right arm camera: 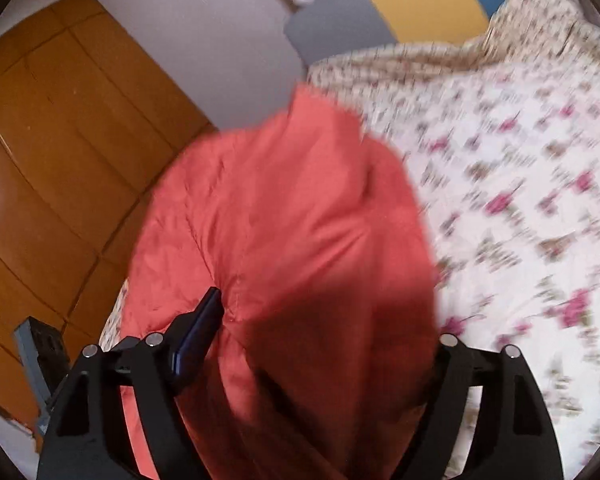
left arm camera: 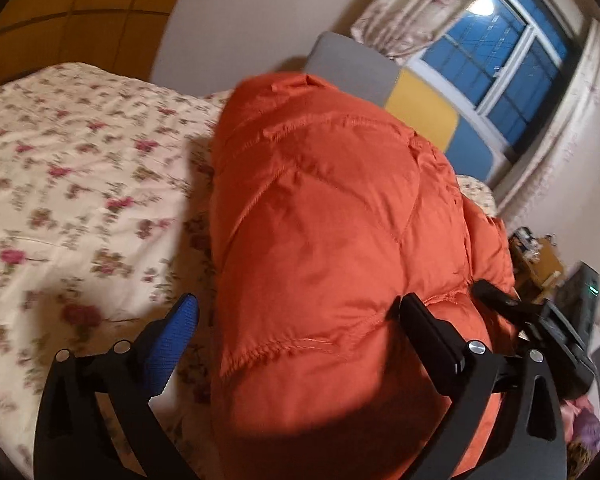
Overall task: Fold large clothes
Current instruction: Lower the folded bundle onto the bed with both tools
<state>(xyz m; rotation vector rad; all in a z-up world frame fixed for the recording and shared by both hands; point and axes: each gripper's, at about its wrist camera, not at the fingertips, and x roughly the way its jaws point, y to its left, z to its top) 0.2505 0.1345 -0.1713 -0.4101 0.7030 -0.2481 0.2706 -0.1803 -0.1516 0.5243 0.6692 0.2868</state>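
Observation:
A puffy orange quilted jacket (left arm camera: 320, 220) lies bunched on the floral bedspread (left arm camera: 80, 160). My left gripper (left arm camera: 300, 316) stands open around the near end of the jacket. Its blue pad (left arm camera: 184, 320) hangs clear of the cloth over the bedspread, and its black finger (left arm camera: 424, 324) rests against the fabric. In the right wrist view the jacket (right arm camera: 284, 220) fills the wide gap of my right gripper (right arm camera: 324, 312). One finger (right arm camera: 204, 320) sits beside a crease, and loose cloth drapes over the other fingertip and hides it. The bedspread (right arm camera: 520, 180) spreads out to the right.
A wooden wardrobe (right arm camera: 60, 160) stands left of the bed. The headboard (left arm camera: 420, 112) has grey, yellow and blue panels. Behind it is a window (left arm camera: 500, 52) with floral curtains. Cluttered furniture (left arm camera: 540, 256) stands at the bed's right side.

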